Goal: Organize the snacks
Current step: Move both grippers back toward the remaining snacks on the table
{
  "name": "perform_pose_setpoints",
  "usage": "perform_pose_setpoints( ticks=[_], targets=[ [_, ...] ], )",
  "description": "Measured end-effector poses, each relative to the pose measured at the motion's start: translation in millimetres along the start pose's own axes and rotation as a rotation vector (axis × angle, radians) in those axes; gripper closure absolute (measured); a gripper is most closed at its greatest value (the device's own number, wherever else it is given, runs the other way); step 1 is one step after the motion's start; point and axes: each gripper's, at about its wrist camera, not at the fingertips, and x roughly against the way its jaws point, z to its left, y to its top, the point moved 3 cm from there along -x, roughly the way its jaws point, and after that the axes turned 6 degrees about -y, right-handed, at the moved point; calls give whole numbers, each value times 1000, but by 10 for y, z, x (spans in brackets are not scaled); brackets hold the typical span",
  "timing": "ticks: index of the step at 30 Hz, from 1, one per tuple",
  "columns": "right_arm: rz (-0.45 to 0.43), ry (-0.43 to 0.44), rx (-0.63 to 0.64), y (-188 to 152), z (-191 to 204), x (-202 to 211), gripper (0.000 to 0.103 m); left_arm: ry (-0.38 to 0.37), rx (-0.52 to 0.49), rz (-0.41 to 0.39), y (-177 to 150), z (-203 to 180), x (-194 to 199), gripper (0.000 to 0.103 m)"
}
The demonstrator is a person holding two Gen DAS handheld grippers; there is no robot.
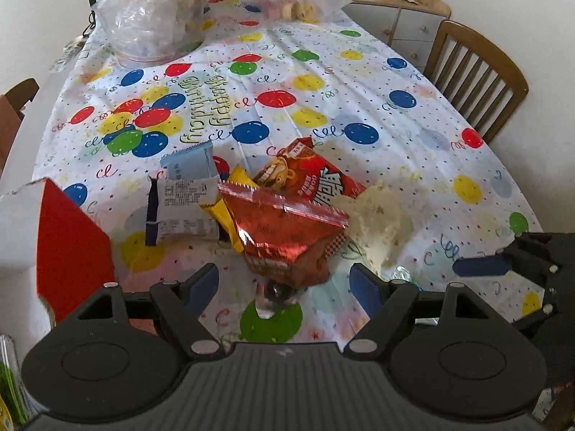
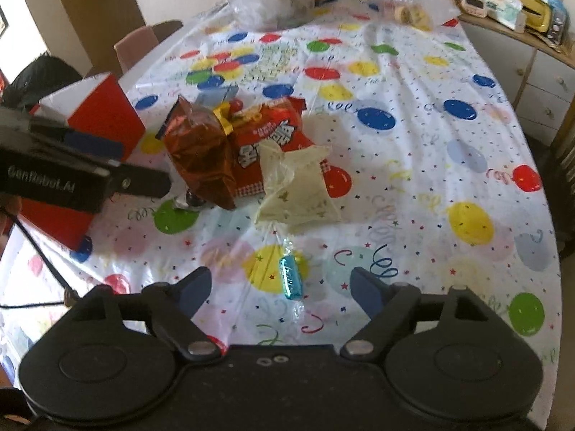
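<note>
The snacks lie in a heap near the middle of the table (image 1: 395, 136): a shiny red bag (image 1: 287, 237), a red packet (image 1: 316, 176) and a pale bag (image 2: 298, 186) touching. A blue candy (image 2: 289, 276) lies apart, nearer the front edge. The left tool (image 1: 284, 283) and the right tool (image 2: 280, 287) stand wide open, holding nothing.

Balloon-print table (image 2: 413, 165), snack packets (image 2: 266, 136), blue candy (image 2: 290, 277)

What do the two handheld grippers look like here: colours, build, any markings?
Both the left gripper and right gripper are matte black plastic, with round housings, silver pivot pins and blue-padded fingers. Seen side-on from the right wrist, the left one's body carries white lettering.
</note>
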Motion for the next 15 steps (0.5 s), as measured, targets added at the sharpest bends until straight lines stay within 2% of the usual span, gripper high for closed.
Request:
perform_pose_setpoints(
  ticks=[8,10,15],
  targets=[
    [46,36,75,55,18,-182,37,12,-30,7,119,92,-192,23],
    [54,39,87,72,35,-225,46,22,-31,11,132,109,-238,23],
    [65,37,130,79,99,-292,58,15,-37,18,132,113,-293,24]
  ],
)
